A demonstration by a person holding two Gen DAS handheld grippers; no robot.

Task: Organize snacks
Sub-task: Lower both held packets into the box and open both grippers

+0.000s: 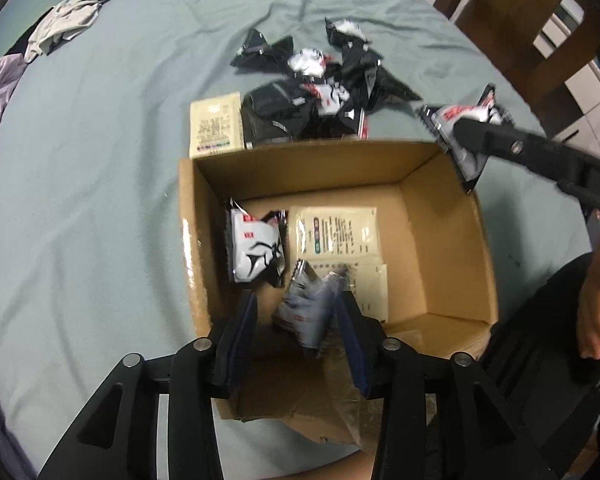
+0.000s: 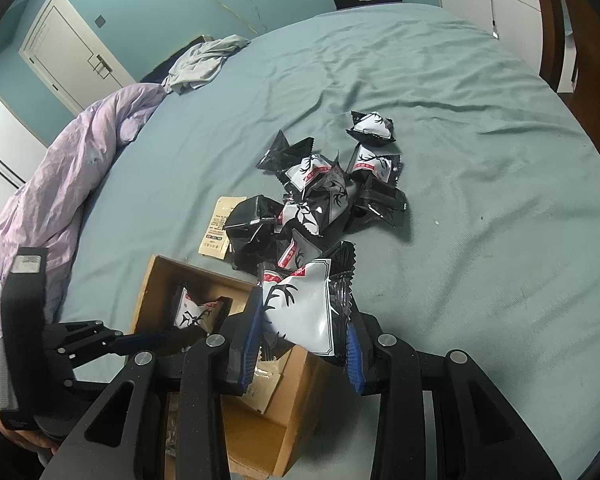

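1 box [image 1: 448, 240], approx 12 snack packs [image 2: 324, 200], 3 sachets [image 1: 336, 232].

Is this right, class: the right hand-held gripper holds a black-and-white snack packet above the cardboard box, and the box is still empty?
Not quite. The right hand-held gripper does hold a black-and-white snack packet at the cardboard box, but the box is not empty. The left wrist view shows a snack packet and beige sachets already inside.

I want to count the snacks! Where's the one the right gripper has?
The snack is pinched in the right gripper, held above the far right corner of the box, just in front of the snack pile on the bed.
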